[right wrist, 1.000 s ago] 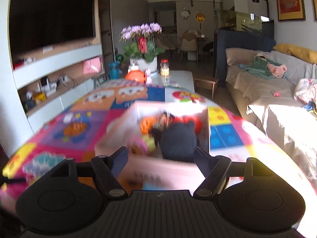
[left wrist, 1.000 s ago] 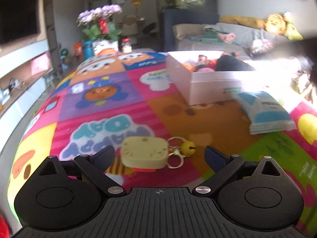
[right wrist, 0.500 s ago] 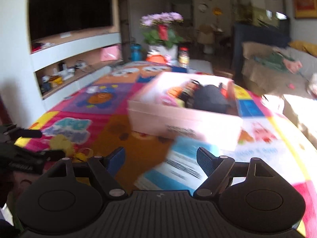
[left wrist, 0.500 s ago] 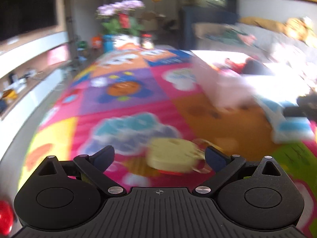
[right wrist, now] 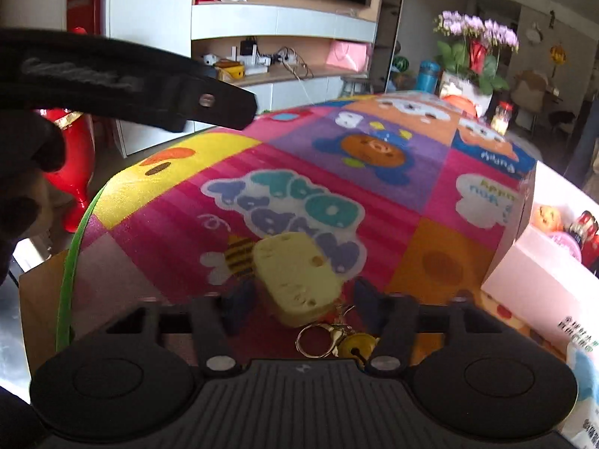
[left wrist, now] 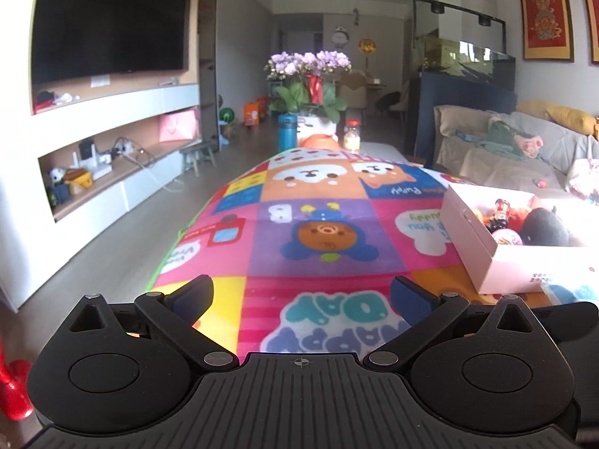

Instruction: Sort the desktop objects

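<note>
A pale yellow cheese-shaped keychain [right wrist: 295, 277] with a key ring and a small yellow bell [right wrist: 357, 344] lies on the colourful cartoon mat [right wrist: 337, 172]. My right gripper [right wrist: 299, 301] is open, low over the mat, its fingers on either side of the keychain. My left gripper [left wrist: 301, 297] is open and empty above the mat [left wrist: 318, 224]; its arm [right wrist: 123, 82] shows at the upper left of the right wrist view. A white box [left wrist: 483, 258] holding several toys stands at the right; it also shows in the right wrist view [right wrist: 531, 273].
A blue and white packet [right wrist: 584, 393] lies by the box's near side. A flower pot [left wrist: 310, 86], a blue bottle [left wrist: 287, 133] and a jar [left wrist: 352, 136] stand at the mat's far end. A sofa [left wrist: 524, 149] is at the right, a TV wall at the left.
My right gripper has swung from over the box to the left and down, and now straddles the keychain. My left gripper has lifted and drawn back from the keychain, which has left its view.
</note>
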A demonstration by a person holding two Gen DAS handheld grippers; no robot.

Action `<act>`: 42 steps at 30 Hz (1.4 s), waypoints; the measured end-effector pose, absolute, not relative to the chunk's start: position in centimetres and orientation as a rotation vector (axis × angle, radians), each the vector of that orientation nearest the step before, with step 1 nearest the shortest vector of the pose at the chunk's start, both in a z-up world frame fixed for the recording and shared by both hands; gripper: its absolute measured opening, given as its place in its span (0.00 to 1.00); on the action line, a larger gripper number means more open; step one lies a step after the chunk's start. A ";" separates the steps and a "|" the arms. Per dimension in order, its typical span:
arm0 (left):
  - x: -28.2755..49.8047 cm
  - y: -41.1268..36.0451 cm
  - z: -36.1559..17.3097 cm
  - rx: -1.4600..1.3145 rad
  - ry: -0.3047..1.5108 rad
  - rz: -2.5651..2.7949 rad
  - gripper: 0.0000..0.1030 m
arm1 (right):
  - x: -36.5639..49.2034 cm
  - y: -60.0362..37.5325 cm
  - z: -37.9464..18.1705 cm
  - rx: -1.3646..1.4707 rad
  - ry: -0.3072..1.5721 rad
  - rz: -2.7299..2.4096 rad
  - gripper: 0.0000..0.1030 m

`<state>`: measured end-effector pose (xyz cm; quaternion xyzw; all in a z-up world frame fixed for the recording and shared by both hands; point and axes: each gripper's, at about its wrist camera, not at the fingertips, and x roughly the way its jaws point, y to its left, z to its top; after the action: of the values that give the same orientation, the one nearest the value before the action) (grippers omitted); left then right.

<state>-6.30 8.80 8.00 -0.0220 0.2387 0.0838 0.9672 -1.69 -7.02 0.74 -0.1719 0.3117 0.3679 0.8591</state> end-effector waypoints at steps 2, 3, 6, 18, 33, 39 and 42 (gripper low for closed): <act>-6.4 8.5 7.9 -0.046 0.489 0.155 1.00 | -1.7 -8.7 1.4 -0.309 0.649 0.759 0.50; -6.3 8.3 7.7 -0.047 0.495 0.149 1.00 | -1.9 -9.6 1.9 -0.300 0.626 0.744 0.49; -5.8 7.1 7.0 -0.046 0.520 0.111 1.00 | -3.0 -13.7 4.1 -0.265 0.515 0.644 0.45; -3.8 -3.9 4.1 0.075 0.619 -0.262 1.00 | -3.1 -28.9 5.0 -0.109 0.513 0.226 0.39; 0.9 -15.3 2.0 0.109 0.711 -0.560 1.00 | -5.1 -35.4 0.4 0.111 0.527 -0.029 0.86; 2.7 -14.7 1.0 0.050 0.744 -0.505 1.00 | -4.2 -37.3 0.0 0.236 0.565 -0.076 0.90; 2.2 -13.9 1.2 0.088 0.716 -0.476 1.00 | -4.0 -37.1 -0.1 0.229 0.574 -0.073 0.92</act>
<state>2.15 -13.94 1.18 0.0424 0.3470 -0.2309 0.9080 -4.02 -37.14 -0.14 0.1127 0.2824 -0.0361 0.9520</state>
